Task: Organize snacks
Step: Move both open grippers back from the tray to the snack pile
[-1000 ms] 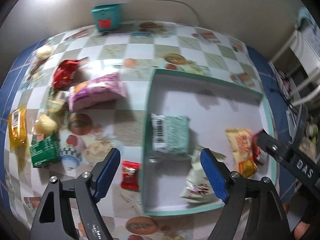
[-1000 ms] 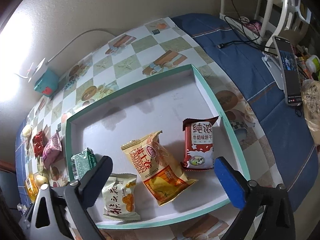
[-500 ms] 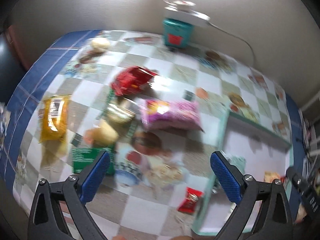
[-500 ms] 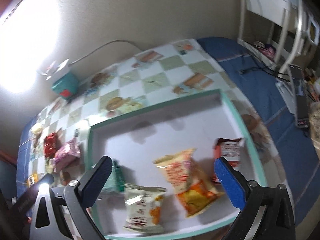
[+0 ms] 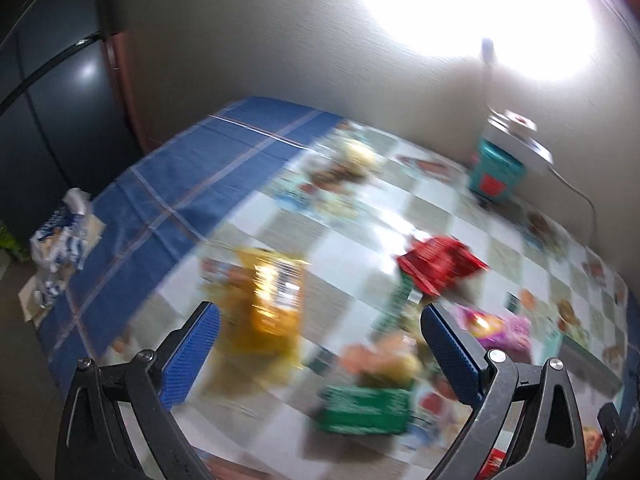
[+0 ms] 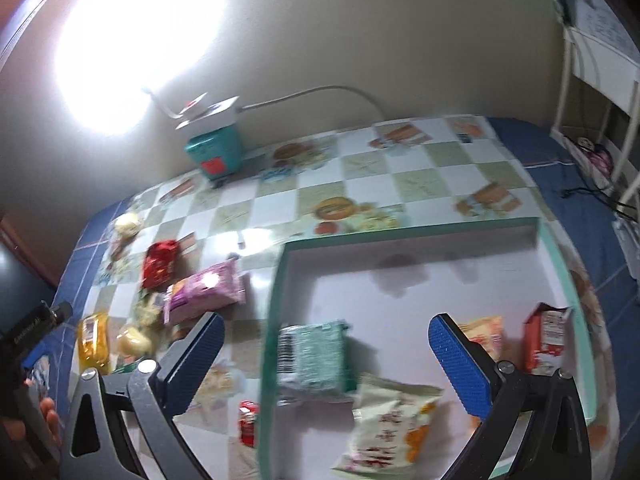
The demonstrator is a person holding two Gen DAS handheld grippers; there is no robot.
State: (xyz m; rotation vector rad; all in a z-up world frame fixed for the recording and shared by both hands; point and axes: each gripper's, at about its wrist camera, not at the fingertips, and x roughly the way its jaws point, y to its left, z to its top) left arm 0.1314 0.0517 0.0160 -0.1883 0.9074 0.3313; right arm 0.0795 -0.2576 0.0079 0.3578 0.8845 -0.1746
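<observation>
My left gripper point(image 5: 320, 354) is open and empty above loose snacks on the checked tablecloth: a yellow packet point(image 5: 276, 292), a red packet point(image 5: 440, 262), a pink packet point(image 5: 500, 326), a green box point(image 5: 366, 410). This view is blurred. My right gripper point(image 6: 326, 364) is open and empty over the teal-rimmed white tray point(image 6: 416, 232). In the tray lie a green packet point(image 6: 316, 354), a white packet point(image 6: 390, 428), an orange packet point(image 6: 482, 330) and a red-white packet point(image 6: 546, 336). The pink packet point(image 6: 206, 294), red packet point(image 6: 160, 262) and yellow packet point(image 6: 94, 340) lie left of the tray.
A teal box with a white power strip point(image 6: 214, 142) stands by the back wall. A small red packet point(image 6: 248, 420) lies beside the tray's left wall. A crumpled blue-white wrapper point(image 5: 60, 240) lies at the table's left edge. A white rack point(image 6: 596, 68) stands at the right.
My left gripper has swung left, from over the tray to over the loose snacks at the table's left side. My right gripper has also turned left. Both stayed open.
</observation>
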